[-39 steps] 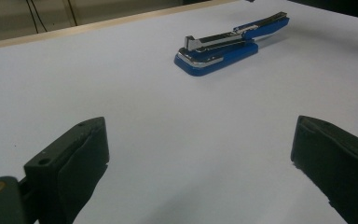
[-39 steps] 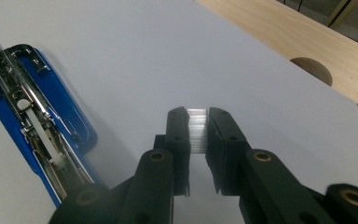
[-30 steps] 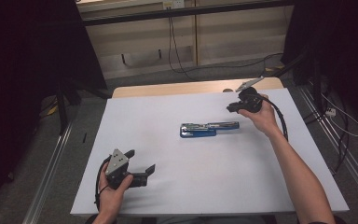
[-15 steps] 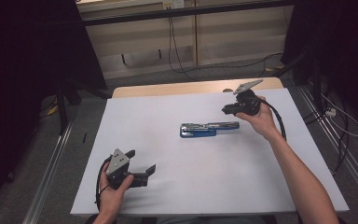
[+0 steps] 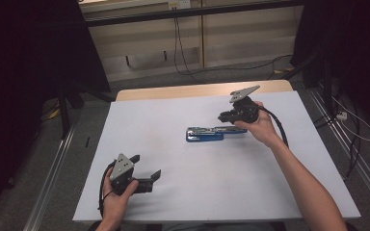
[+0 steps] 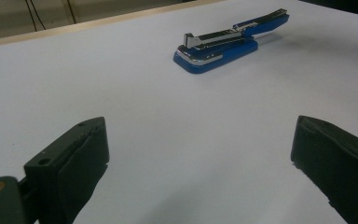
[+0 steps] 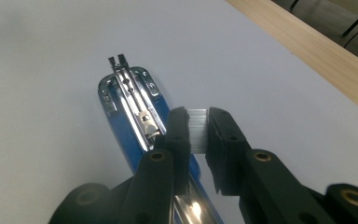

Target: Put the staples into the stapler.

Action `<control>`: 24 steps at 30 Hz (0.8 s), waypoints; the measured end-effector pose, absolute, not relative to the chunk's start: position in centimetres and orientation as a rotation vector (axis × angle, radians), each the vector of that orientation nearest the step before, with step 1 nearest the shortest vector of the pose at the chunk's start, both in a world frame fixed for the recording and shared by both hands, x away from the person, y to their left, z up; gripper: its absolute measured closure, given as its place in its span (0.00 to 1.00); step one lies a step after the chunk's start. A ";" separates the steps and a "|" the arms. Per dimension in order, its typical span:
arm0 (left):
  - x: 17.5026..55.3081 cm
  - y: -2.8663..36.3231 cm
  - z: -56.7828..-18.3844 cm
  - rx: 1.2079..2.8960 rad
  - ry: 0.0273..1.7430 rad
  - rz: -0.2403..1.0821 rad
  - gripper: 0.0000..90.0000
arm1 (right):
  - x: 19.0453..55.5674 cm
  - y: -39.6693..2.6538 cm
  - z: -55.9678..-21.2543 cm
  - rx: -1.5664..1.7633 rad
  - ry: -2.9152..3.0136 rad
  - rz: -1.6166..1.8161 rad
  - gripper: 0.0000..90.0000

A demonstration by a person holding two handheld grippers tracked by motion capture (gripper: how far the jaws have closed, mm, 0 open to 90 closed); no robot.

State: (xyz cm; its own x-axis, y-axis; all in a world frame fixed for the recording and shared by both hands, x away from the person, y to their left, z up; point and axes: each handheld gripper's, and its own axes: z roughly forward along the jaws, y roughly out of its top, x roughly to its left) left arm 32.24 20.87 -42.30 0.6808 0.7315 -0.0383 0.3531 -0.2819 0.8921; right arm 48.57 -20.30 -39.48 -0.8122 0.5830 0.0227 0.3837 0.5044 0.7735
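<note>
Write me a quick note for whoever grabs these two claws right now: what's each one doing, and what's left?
Right claw: shut on a strip of staples, held just above the blue stapler, which lies opened flat mid-table on the white sheet.
Left claw: open, empty, resting at the near left.
Done: stapler opened, staples picked up.
Left: probably seat the strip in the stapler's channel and close it.

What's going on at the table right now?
A person is loading a blue stapler that lies open on the white table cover, its metal staple channel exposed. The right gripper holds a small silvery strip of staples between its jaws, just above the stapler's rear half and not yet in the channel. The left gripper rests near the table's front edge, jaws wide open and holding nothing, pointed towards the stapler.
</note>
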 end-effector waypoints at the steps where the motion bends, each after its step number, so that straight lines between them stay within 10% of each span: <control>1: 32.2 20.9 -42.3 1.890 0.848 0.472 0.05 | 48.5 -20.2 -39.5 0.815 2.509 1.203 0.88; 24: 32.3 20.9 -42.3 1.890 0.849 0.472 0.05 | 48.7 -17.5 -39.9 0.773 2.538 1.263 0.88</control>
State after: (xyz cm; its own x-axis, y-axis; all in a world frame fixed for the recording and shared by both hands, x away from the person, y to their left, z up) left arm 32.26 20.89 -42.32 0.6811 0.7311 -0.0384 0.3534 -0.2825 0.8918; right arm 48.71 -17.51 -39.93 -0.8423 0.5368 0.0497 0.3633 0.4971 0.7879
